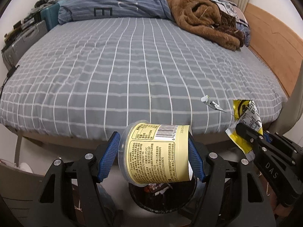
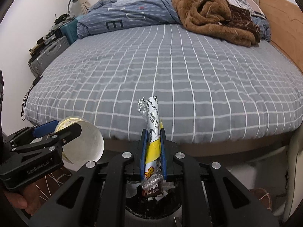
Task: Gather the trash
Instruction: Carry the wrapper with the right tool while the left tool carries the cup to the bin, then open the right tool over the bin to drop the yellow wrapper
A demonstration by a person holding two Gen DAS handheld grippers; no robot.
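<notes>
My left gripper (image 1: 154, 156) is shut on a pale yellow yogurt cup (image 1: 155, 152), held sideways above a black trash bin (image 1: 162, 196) that has wrappers inside. The cup also shows in the right wrist view (image 2: 83, 143), held by the left gripper (image 2: 56, 132). My right gripper (image 2: 153, 147) is shut on a yellow and white snack wrapper (image 2: 153, 132), held upright over the same bin (image 2: 151, 204). In the left wrist view the right gripper (image 1: 244, 134) and wrapper (image 1: 244, 117) are at the right. A small silver wrapper scrap (image 1: 211, 104) lies on the bed near its front edge.
The bed (image 1: 132, 66) with a grey checked sheet fills the view ahead. A blue duvet (image 1: 117, 3) and a brown blanket (image 1: 202, 17) lie at its far end. Suitcases (image 1: 26, 39) stand at the left wall. A wooden headboard (image 1: 274, 43) runs along the right.
</notes>
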